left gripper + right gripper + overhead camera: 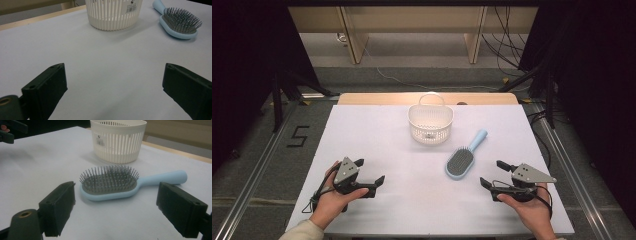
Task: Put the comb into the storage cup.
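High view: white counter. Left claw near the front left edge, jaws spread, nothing between. Right claw at front right, jaws spread, empty. Blue hairbrush lies bristles up just ahead of the right claw, apart from it. White basket stands behind, upright.

Left gripper view: basket and hairbrush far ahead, bare counter between the 2 jaws.

Right gripper view: hairbrush lies crosswise beyond the jaws, untouched; basket behind.

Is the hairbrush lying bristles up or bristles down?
Bristles up. The hairbrush lies flat on the table, its grey pins pointing upward, beside the basket.
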`<control>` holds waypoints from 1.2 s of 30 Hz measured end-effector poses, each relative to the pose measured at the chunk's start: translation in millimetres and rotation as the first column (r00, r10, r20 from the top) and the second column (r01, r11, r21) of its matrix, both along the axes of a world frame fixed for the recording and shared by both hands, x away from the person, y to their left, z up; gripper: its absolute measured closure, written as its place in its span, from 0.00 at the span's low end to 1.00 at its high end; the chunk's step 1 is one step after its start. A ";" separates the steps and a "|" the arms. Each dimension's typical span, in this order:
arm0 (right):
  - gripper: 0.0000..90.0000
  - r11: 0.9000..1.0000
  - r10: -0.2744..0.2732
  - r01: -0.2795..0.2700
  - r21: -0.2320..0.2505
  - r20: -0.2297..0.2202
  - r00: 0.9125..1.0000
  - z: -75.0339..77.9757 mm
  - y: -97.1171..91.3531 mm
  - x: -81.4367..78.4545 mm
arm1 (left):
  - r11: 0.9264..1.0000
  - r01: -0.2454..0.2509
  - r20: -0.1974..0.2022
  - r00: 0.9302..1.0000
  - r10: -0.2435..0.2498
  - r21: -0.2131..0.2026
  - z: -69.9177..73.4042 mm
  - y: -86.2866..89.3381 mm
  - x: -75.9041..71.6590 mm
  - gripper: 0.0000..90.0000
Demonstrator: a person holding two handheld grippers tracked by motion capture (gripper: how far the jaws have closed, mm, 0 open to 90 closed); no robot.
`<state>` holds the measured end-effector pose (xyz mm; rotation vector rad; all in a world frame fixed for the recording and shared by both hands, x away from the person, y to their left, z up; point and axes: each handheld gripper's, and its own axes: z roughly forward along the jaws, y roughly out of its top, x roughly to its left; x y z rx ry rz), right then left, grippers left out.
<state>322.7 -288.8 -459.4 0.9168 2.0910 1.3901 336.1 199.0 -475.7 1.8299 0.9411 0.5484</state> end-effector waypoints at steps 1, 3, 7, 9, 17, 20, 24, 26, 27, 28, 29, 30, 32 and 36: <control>0.18 1.000 -0.001 0.001 0.000 0.001 1.000 -0.1 -0.2 0.1 | 1.000 0.000 0.000 1.000 0.000 0.000 0.0 -0.1 0.1 0.05; 0.18 1.000 -0.001 0.001 -0.004 0.003 1.000 -0.4 -0.5 0.2 | 1.000 0.000 0.000 1.000 0.000 0.002 0.0 -0.1 0.1 0.06; 0.18 1.000 -0.007 0.007 -0.011 0.011 1.000 -0.7 -0.4 0.3 | 1.000 0.000 0.002 1.000 0.000 0.000 -0.1 -0.1 -0.3 0.06; 0.18 1.000 -0.008 0.008 -0.015 0.014 1.000 -0.5 -0.4 0.3 | 1.000 0.000 0.004 1.000 0.000 0.002 0.1 0.1 -0.4 0.06; 0.63 0.995 -0.038 0.041 -0.095 0.035 0.999 4.6 3.5 13.4 | 1.000 0.001 -0.005 1.000 -0.001 0.003 -1.0 -1.5 1.2 0.06; 0.83 0.991 -0.026 0.026 -0.129 0.004 1.000 7.0 6.3 24.4 | 1.000 0.003 -0.005 1.000 -0.003 0.001 -1.1 -2.4 1.4 0.07; 1.00 0.986 -0.050 0.043 -0.161 -0.040 0.998 10.3 9.2 44.7 | 1.000 0.010 -0.010 1.000 -0.010 0.001 -1.5 -2.4 1.7 0.07; 1.00 0.984 -0.069 0.058 -0.167 -0.061 0.996 12.0 10.8 56.0 | 1.000 0.009 -0.010 1.000 -0.009 -0.003 -1.5 -2.1 1.9 0.07; 1.00 0.981 -0.084 0.071 -0.179 -0.068 0.994 12.7 12.0 61.8 | 1.000 0.009 -0.011 1.000 -0.009 -0.001 -1.6 -2.0 1.9 0.07; 1.00 0.979 -0.096 0.080 -0.187 -0.077 0.992 13.7 13.6 68.8 | 1.000 0.011 -0.011 1.000 -0.011 -0.001 -1.7 -1.9 1.9 0.07; 1.00 0.978 -0.104 0.085 -0.190 -0.089 0.991 14.7 15.2 74.3 | 1.000 0.011 -0.011 1.000 -0.011 -0.001 -1.6 -1.9 1.8 0.07; 1.00 0.973 -0.118 0.096 -0.210 -0.096 0.988 16.7 19.0 85.9 | 1.000 0.009 -0.009 1.000 -0.009 -0.002 -1.4 -1.9 1.7 0.07; 1.00 0.968 -0.130 0.103 -0.230 -0.104 0.986 18.8 22.9 97.0 | 1.000 0.008 -0.010 1.000 -0.008 -0.001 -1.6 -1.8 1.7 0.07; 1.00 0.960 -0.149 0.115 -0.256 -0.116 0.982 20.2 30.2 118.0 | 1.000 0.007 -0.010 1.000 -0.007 0.000 -1.8 -1.4 1.5 0.07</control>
